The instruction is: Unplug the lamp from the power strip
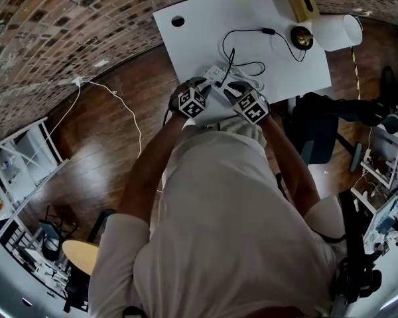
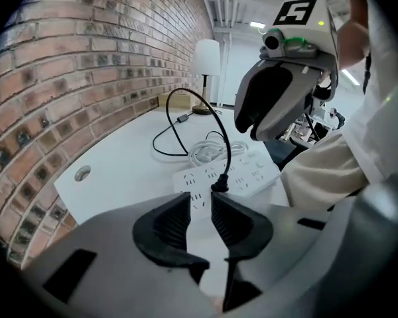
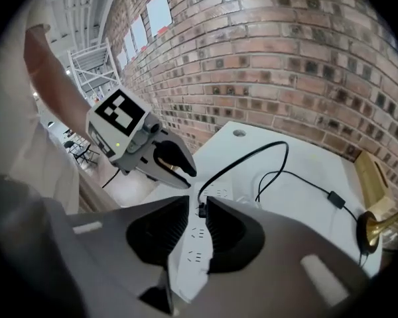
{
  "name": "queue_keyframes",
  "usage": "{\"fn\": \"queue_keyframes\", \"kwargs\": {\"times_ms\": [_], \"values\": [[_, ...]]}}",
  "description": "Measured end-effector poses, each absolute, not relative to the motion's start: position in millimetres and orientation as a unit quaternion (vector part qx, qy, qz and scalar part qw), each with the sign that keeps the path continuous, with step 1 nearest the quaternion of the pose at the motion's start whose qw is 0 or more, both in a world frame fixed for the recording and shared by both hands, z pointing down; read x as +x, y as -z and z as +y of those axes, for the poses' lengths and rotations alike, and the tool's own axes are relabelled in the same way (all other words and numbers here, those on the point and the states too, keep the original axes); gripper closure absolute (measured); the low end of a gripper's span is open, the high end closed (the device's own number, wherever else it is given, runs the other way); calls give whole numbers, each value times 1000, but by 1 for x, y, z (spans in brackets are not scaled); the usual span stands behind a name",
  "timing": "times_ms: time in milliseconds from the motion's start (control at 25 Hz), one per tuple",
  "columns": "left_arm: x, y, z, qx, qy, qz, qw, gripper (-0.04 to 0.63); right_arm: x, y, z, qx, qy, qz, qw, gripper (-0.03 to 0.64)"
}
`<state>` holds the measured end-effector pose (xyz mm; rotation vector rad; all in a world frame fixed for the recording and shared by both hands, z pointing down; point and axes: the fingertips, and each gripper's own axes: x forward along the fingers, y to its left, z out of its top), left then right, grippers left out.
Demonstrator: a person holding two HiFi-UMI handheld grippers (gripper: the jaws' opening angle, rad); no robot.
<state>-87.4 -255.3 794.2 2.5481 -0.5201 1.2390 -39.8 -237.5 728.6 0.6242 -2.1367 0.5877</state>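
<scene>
The left tongs [image 2: 200, 203] stand narrowly apart and hold nothing. Through their gap only the white power strip [image 2: 242, 172] shows, which lies at the near edge of the desk [image 2: 119, 171]. The right tongs [image 3: 198, 209] are also a little apart and empty, with their tips just beside the black plug [image 3: 201, 211]. This plug sits in a socket near the middle of the strip. From it the black cable [image 2: 212, 118] rises in an arc and runs to the lamp [image 2: 206, 61], which stands at the far end of the desk by the brick wall [image 2: 86, 65].

I judge that the step in hand is the approach to the plug, and the lamp is not yet unplugged. Next, I think, the right tongs must close on the plug body, not on the cable. The left tongs should press the strip down, and then the pull goes straight out.
</scene>
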Motion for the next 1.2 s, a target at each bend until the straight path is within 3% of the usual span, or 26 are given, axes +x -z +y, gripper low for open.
{"fn": "queue_keyframes", "kwargs": {"times_ms": [240,840,1200], "values": [[-83,-815,-278,873,-431,-173,146,575,-43,-772,-234,214,-214,-830,468,540],[-60,-837,-280,871,-452,-124,145,589,-53,-803,-241,218,-201,-821,489,540],[-60,-835,-278,890,-428,-122,97,594,-58,-810,-245,219,-192,-818,495,568]]}}
